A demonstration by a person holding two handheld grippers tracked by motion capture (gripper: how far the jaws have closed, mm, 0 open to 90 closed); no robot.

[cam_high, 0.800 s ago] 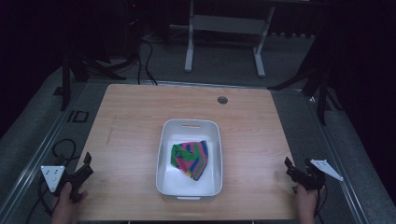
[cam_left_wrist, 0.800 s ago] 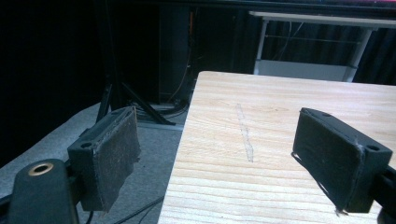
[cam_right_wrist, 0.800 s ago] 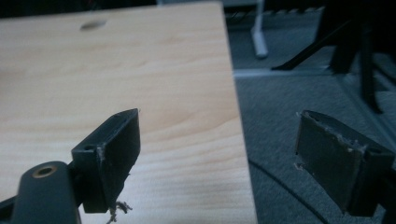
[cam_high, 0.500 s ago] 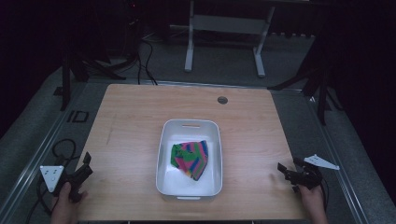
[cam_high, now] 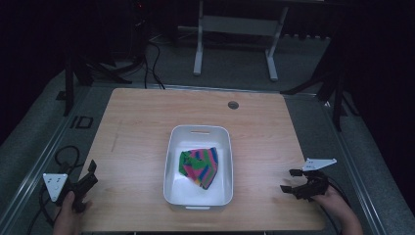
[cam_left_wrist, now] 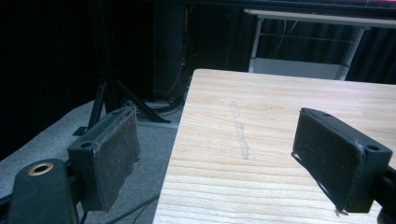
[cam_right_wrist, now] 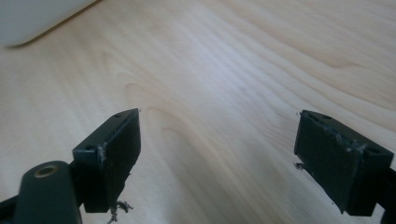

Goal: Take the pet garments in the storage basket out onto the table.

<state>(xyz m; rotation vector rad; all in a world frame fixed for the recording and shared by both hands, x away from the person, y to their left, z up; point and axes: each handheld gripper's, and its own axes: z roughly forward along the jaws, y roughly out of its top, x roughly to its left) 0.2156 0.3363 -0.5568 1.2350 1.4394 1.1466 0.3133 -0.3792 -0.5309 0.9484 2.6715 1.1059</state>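
Lab / recording rig, not a home. Bare wooden worktop (cam_high: 142, 122) with cable grommet (cam_high: 233, 105), black-draped surroundings, tripod legs (cam_high: 78, 73) and loose cables (cam_high: 151, 58) on grey carpet (cam_high: 230, 73), metal frame stand (cam_high: 235, 29) behind.

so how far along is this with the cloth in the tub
Done: the folded multicoloured cloth lies inside the white tub. In hand: nothing; the left gripper and right gripper are open at the table edges. Left: no grasp begun yet.
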